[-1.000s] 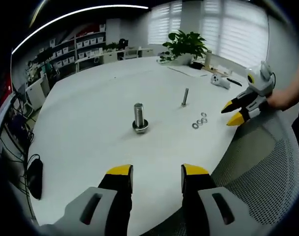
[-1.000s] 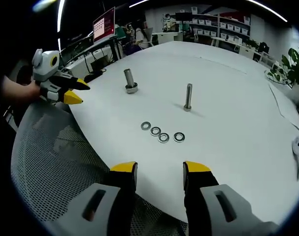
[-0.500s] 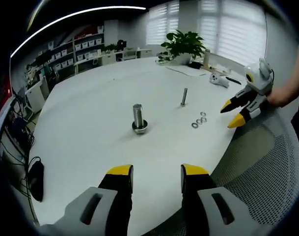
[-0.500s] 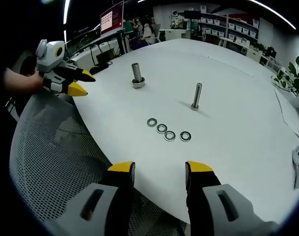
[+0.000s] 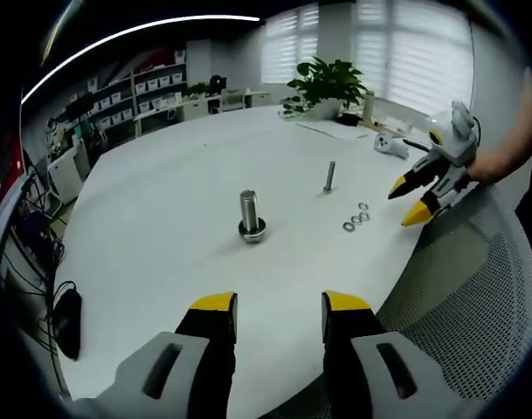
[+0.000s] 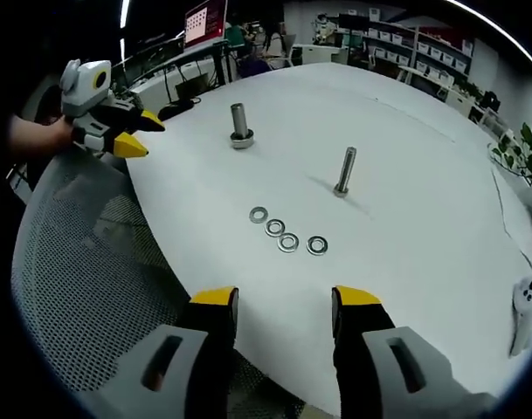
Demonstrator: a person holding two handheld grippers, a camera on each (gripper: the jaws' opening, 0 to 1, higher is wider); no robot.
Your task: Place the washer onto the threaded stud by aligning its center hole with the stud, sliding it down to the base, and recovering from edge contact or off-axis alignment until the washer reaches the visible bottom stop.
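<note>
**Right gripper view: washers lying on a round white table**

Four washers (image 6: pixel 287 231) are lying in a row near the slim threaded stud (image 6: pixel 344 172). My right gripper (image 6: pixel 279 301) is hovering released; my left gripper (image 5: pixel 272 305) is gaping too. I am seeing a thick bolt (image 5: pixel 252 216), white table (image 5: pixel 161 201), mesh chair (image 6: pixel 82 288), plant (image 5: pixel 328 80), shelving behind.

Four flat silver metal washers (image 6: pixel 286 234) lie in a row near the upright, slim, grey threaded stud (image 6: pixel 344 172).
</note>
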